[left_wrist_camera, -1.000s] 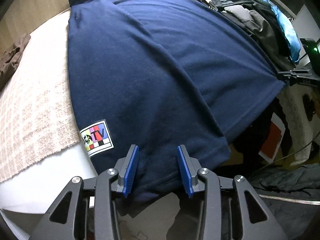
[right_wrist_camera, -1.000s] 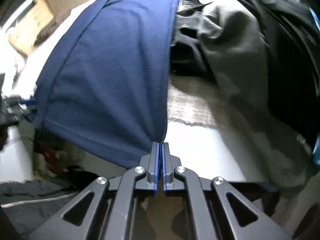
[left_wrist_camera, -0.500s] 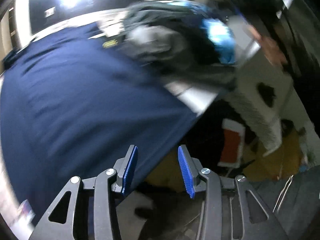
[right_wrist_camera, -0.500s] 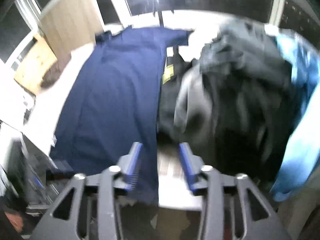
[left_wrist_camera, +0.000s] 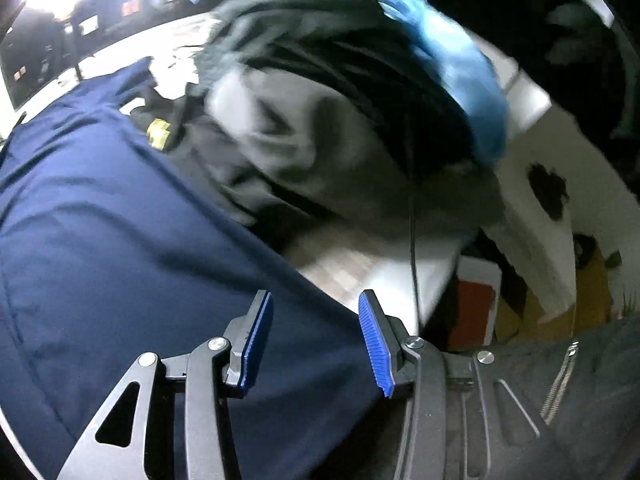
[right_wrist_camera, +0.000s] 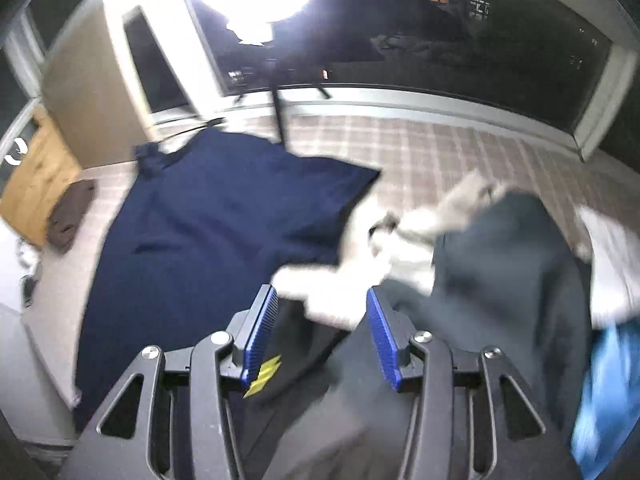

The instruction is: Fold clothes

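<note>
Checked cloth covers the counter (right_wrist_camera: 420, 148) under both of your tools. Your left hand-held gripper (left_wrist_camera: 316, 334) hangs released over the near hem of the navy shirt (left_wrist_camera: 120, 248), nothing between its pads. Your right hand-held gripper (right_wrist_camera: 322, 332) is also released, over the heap of dark clothes (right_wrist_camera: 500, 280) just right of the shirt, which lies spread flat toward the dark window (right_wrist_camera: 400, 40) beyond.

No lettering, brand or number can be read; only a yellow lightning-bolt emblem (right_wrist_camera: 263, 376) is seen printed on a black garment (right_wrist_camera: 304, 344), beside the navy shirt (right_wrist_camera: 208, 224).
</note>
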`<state>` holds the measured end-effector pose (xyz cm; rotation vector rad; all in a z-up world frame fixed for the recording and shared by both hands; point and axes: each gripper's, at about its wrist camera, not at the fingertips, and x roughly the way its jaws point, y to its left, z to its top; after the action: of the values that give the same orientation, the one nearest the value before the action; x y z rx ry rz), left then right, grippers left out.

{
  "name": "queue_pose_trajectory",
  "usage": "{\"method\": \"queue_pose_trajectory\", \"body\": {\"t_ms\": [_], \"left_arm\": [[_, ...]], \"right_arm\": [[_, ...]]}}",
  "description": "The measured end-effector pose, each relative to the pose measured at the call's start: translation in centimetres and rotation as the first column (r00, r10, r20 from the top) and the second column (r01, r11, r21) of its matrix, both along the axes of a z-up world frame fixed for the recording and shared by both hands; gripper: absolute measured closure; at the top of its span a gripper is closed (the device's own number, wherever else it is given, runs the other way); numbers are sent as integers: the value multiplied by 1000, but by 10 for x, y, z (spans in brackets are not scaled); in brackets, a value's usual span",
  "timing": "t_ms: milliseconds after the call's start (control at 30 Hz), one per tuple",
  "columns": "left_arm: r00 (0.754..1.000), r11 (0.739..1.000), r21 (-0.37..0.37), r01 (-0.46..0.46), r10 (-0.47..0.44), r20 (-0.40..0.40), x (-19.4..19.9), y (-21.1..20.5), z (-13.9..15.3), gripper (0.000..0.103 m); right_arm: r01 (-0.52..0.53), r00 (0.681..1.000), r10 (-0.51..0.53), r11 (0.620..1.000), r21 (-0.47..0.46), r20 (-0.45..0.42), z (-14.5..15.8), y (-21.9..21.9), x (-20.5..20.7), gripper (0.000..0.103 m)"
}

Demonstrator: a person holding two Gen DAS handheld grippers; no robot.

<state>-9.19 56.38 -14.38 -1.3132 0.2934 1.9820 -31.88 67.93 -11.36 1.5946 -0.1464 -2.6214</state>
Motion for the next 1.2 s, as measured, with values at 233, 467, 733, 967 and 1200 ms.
{"method": "queue_pose_trajectory", "body": {"t_ms": [233, 467, 733, 967, 1200], "left_arm": [[984, 992, -32, -120, 115, -137, -127, -10, 31, 60], [935, 978, -186, -98, 26, -354, -229, 55, 5, 60], [930, 941, -325, -99, -28, -366, -275, 99, -43, 58], [949, 948, -288, -133, 39, -312, -297, 87, -56, 65], [974, 986, -84, -143, 125, -190, -301, 54, -45, 91]], "right_arm": [[74, 994, -67, 993, -88, 81, -60, 41, -106, 57], [80, 991, -62, 984, -160, 116, -100, 55, -150, 57], [35, 988, -6, 982, -188, 151, -122, 55, -170, 57], [-24, 989, 43, 991, -132, 142, -123, 39, -179, 57], [-29, 992, 48, 985, -169, 113, -120, 36, -171, 96]]}}
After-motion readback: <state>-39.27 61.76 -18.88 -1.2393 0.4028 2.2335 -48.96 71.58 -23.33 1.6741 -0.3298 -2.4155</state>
